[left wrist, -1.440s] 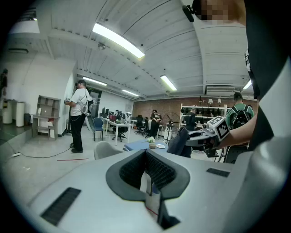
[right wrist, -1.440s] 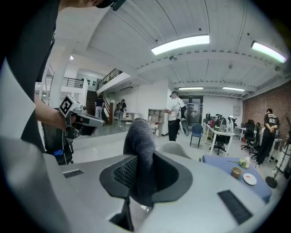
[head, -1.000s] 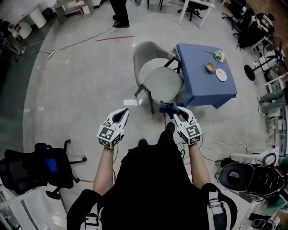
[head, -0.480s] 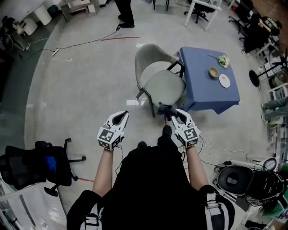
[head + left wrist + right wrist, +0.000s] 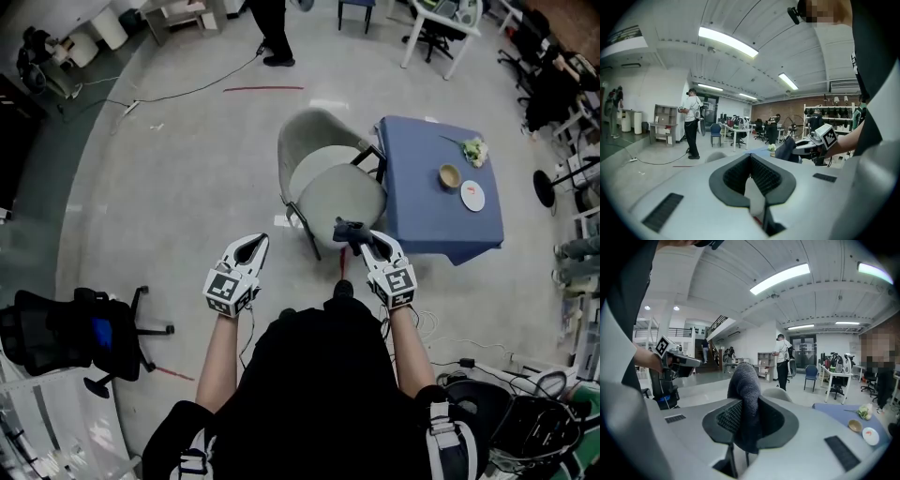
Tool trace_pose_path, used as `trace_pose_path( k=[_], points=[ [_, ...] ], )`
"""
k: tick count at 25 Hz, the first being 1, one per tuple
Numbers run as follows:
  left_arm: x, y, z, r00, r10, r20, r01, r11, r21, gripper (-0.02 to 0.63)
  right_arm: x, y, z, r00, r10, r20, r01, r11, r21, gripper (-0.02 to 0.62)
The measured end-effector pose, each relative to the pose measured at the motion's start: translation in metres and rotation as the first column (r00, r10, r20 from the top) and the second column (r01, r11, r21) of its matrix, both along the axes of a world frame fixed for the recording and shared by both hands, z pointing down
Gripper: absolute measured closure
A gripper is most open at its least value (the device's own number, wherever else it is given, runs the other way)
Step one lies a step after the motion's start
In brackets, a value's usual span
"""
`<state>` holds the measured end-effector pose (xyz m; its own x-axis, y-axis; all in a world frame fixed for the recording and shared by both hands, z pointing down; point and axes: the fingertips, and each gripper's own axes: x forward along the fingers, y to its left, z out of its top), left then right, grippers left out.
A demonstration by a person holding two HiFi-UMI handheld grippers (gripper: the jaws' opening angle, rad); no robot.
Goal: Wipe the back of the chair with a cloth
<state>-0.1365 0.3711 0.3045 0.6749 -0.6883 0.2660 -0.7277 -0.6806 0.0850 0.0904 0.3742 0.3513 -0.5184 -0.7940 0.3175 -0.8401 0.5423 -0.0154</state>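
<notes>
right tongs (image 5: 354, 234) clamped on a dark grey cloth (image 5: 746, 390), which sticks up past the tips. left tongs (image 5: 251, 244) closed together, nothing in them. both held side by side over the floor (image 5: 169, 187), just short of the grey chair (image 5: 333, 178). chair sits against the blue table (image 5: 427, 202); chair back (image 5: 302, 131) faces away, clear of the cloth.

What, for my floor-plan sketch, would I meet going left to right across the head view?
Black office chair → left gripper → grey chair → blue table. The right gripper, shut on the cloth, overlaps the grey chair, so it's omitted.
</notes>
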Motion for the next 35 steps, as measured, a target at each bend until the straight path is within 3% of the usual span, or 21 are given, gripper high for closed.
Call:
trace_pose_path(
  k=[11,17,26,35],
  points=[
    [0.076,-0.045,-0.006,0.988,-0.148,0.031,0.148,0.989,0.0,0.583,0.092,-0.078,0.009,0.994,-0.109,0.004,0.109,0.994,-0.025,0.503],
    [0.098,-0.058,-0.001,0.978,-0.198,0.059,0.199,0.98,-0.009,0.583,0.123,-0.101,0.027,0.991,-0.136,0.007,0.136,0.99,-0.046,0.503],
    [0.103,-0.084,0.006,0.976,-0.204,0.081,0.207,0.978,-0.031,0.583,0.115,-0.13,0.03,0.985,-0.171,0.02,0.172,0.984,-0.052,0.503],
    [0.081,-0.159,0.024,0.991,-0.131,0.042,0.133,0.989,-0.057,0.583,0.075,-0.174,0.027,0.987,-0.157,-0.03,0.155,0.986,-0.062,0.503]
  ],
)
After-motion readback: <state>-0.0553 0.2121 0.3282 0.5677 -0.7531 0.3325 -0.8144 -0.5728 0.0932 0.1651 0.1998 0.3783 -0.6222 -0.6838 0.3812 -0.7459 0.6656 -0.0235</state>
